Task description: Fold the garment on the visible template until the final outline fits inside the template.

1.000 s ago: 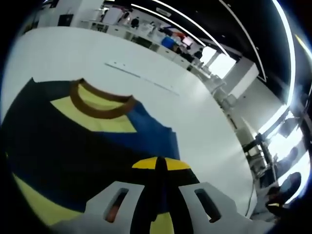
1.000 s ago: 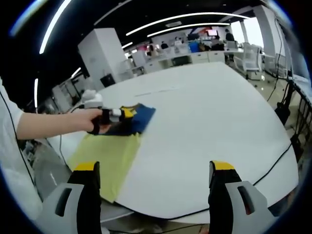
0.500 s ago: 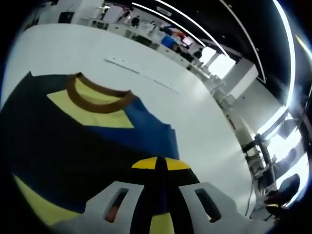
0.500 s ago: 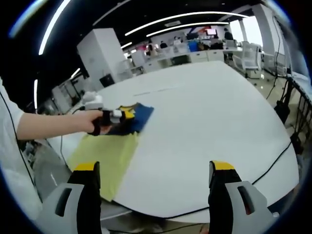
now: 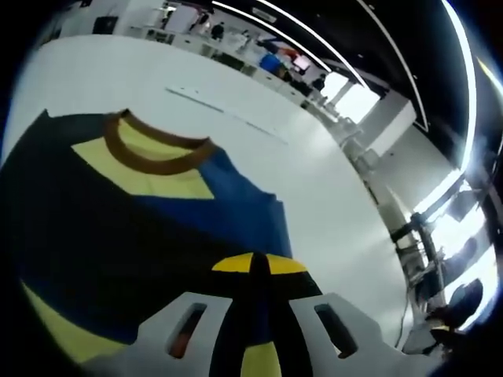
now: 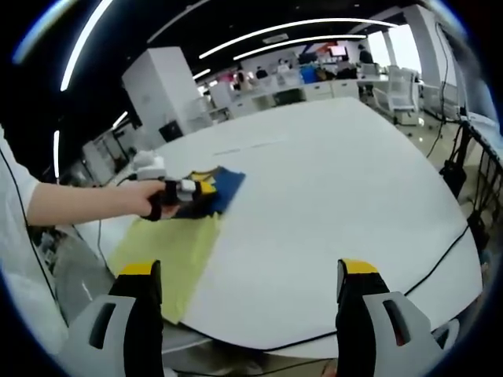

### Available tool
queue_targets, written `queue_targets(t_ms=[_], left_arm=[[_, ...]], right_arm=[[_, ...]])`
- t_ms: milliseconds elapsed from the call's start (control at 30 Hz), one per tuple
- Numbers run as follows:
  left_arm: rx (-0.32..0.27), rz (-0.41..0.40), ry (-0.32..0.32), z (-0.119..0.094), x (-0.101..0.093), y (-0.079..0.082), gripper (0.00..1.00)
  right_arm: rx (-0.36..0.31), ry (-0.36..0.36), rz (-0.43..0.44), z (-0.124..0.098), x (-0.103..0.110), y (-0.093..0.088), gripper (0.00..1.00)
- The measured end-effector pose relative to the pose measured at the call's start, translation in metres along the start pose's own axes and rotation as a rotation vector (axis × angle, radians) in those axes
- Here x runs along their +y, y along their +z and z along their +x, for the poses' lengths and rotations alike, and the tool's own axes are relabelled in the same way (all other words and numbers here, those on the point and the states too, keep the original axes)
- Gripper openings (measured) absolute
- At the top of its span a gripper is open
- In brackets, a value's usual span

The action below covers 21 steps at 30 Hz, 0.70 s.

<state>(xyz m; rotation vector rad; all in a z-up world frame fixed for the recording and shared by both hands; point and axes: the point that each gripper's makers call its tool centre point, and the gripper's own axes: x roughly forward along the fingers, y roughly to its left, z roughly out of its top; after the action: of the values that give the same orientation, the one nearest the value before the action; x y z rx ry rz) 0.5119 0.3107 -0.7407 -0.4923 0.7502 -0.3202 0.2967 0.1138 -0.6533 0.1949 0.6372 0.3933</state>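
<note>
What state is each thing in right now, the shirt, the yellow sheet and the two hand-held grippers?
Shirt: partly folded, edge clamped, lying on the sheet.
Yellow sheet: flat on the white table, partly covered by the shirt.
Left hand-held gripper: shut on the shirt.
Right hand-held gripper: open, holding nothing, away from the shirt.

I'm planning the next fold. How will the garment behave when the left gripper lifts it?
The garment is probably floppy: thin cloth lying flat on the yellow template, so it should drape from the left gripper. Likely light. The unpinched part may drag along the table.
</note>
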Motion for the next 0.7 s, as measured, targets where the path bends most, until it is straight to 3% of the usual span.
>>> queue_targets(t_ms=[700], left_arm=[[0.023, 0.019, -0.024, -0.0047, -0.0047, -0.001, 0.09]], right_arm=[[-0.006, 0.004, -0.006, 0.0002, 0.0027, 0.0025, 0.92]])
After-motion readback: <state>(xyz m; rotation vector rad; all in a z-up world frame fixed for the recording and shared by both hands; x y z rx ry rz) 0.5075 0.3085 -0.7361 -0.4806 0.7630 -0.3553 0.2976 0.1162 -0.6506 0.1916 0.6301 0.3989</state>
